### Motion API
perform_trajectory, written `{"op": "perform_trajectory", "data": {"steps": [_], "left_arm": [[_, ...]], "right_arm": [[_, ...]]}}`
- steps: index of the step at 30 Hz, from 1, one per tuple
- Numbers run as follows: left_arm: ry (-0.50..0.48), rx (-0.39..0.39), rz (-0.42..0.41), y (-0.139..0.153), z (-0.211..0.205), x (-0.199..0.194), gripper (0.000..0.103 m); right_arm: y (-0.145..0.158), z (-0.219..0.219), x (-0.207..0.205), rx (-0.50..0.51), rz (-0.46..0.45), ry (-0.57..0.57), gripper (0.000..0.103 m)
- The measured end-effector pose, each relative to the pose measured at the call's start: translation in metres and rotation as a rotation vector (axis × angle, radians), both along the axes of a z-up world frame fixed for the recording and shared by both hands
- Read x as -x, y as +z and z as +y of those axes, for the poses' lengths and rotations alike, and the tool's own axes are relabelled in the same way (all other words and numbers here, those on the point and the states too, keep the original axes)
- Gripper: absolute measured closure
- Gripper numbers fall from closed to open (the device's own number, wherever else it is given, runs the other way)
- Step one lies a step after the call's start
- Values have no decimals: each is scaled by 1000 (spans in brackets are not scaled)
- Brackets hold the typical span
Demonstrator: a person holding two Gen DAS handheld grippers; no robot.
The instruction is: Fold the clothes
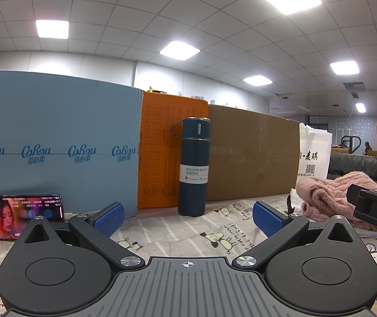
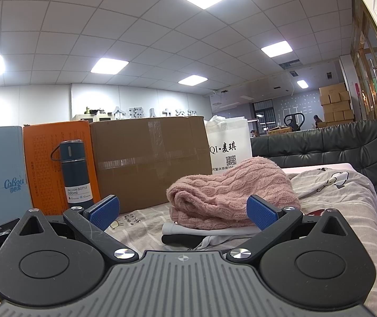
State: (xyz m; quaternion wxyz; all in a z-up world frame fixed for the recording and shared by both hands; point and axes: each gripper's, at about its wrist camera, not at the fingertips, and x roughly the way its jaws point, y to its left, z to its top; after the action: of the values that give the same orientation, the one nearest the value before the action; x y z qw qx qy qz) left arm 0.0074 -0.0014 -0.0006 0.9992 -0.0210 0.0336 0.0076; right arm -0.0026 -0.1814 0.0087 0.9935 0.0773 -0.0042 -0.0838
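Both the left gripper (image 1: 187, 218) and right gripper (image 2: 183, 211) gaped empty; ahead of the right, the pink sweater (image 2: 230, 195) looked soft, floppy; best pinched at an edge.

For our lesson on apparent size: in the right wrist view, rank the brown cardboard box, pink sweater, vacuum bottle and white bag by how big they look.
1. brown cardboard box
2. pink sweater, nearer the camera, so flattered
3. white bag and vacuum bottle: too alike, bag partly hidden
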Motion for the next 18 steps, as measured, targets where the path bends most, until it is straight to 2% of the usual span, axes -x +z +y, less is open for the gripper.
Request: {"op": "perform_trajectory", "data": {"steps": [18], "left_arm": [[0, 8, -12, 0, 1, 1, 0]], "right_arm": [[0, 0, 0, 0, 0, 1, 0]]}}
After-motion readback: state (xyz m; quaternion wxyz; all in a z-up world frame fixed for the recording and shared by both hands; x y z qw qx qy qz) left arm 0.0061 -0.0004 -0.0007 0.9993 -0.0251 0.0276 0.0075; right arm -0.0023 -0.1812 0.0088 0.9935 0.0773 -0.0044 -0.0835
